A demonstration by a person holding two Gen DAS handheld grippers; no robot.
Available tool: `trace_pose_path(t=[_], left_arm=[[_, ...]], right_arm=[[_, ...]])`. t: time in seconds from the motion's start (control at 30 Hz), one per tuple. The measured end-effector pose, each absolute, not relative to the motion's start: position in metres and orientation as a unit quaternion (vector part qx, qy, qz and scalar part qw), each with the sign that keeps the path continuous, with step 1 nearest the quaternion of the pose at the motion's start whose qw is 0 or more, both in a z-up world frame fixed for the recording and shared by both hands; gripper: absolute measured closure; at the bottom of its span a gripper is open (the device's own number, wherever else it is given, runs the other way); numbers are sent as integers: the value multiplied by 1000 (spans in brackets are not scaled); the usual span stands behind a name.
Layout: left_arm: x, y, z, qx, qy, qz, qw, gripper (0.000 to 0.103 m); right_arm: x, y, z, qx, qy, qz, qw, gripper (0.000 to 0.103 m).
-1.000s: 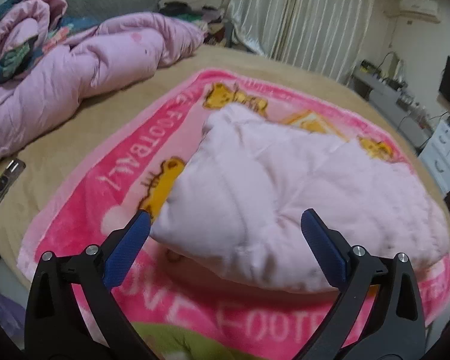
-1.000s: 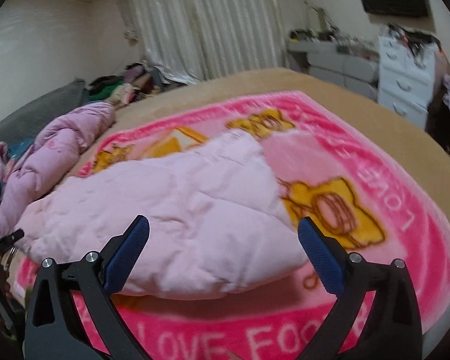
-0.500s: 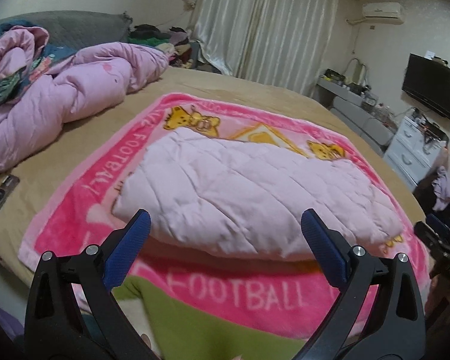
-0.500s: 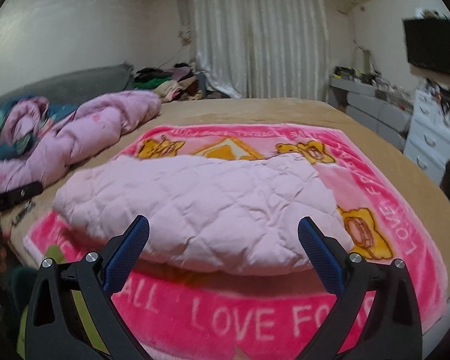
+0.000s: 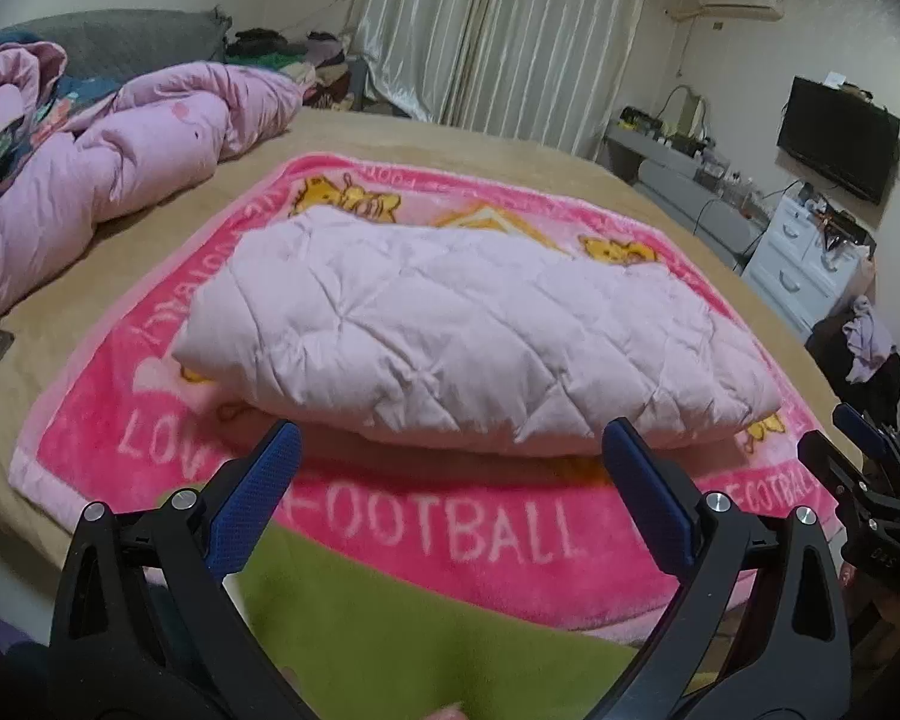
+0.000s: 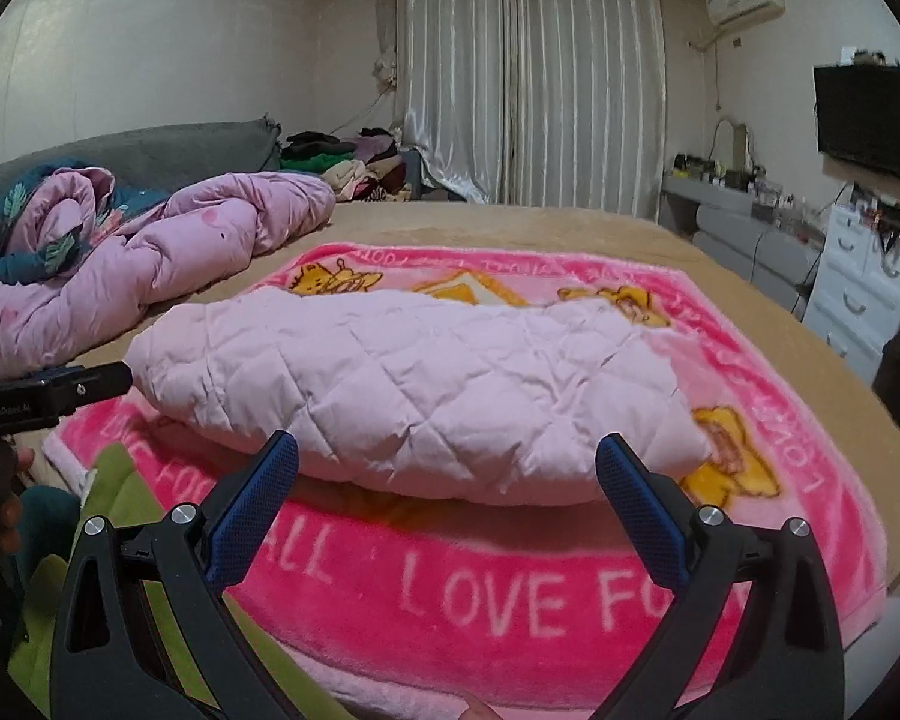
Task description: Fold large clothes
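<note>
A pale pink quilted garment (image 5: 468, 324) (image 6: 414, 384) lies folded into a thick bundle on a bright pink blanket (image 5: 450, 528) (image 6: 510, 600) lettered "LOVE FOOTBALL". My left gripper (image 5: 450, 468) is open, held back from the bundle's near edge with nothing between its blue pads. My right gripper (image 6: 447, 480) is also open and empty, likewise just short of the bundle. The right gripper's tip (image 5: 858, 426) shows at the far right of the left wrist view. The left gripper's body (image 6: 48, 396) shows at the left edge of the right wrist view.
A rumpled pink duvet (image 5: 102, 162) (image 6: 150, 264) lies at the left of the tan bed (image 5: 510, 162). Green cloth (image 5: 390, 630) covers the near edge. A white dresser (image 5: 810, 258), a wall TV (image 5: 837, 138) and a desk stand to the right. A clothes pile (image 6: 342, 168) sits by the curtains.
Both grippers have pulled back and risen away from the garment, which looks smaller and farther now. The bundle lies still on the blanket. Both stay open.
</note>
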State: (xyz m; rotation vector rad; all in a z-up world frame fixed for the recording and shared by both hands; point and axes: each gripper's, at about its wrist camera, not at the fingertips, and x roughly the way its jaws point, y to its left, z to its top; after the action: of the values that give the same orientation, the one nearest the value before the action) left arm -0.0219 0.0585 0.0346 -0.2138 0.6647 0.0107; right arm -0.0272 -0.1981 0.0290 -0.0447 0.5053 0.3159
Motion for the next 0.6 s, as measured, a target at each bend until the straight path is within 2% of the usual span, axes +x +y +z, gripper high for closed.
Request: trace_pose_path(t=[0.17, 0.6], left_arm=[[-21, 59, 33, -108, 331, 8, 937, 9], [-20, 59, 33, -102, 334, 13, 937, 9]], right_arm=[[-19, -196, 18, -13, 275, 152, 949, 4], [-19, -196, 20, -9, 273, 152, 950, 4]])
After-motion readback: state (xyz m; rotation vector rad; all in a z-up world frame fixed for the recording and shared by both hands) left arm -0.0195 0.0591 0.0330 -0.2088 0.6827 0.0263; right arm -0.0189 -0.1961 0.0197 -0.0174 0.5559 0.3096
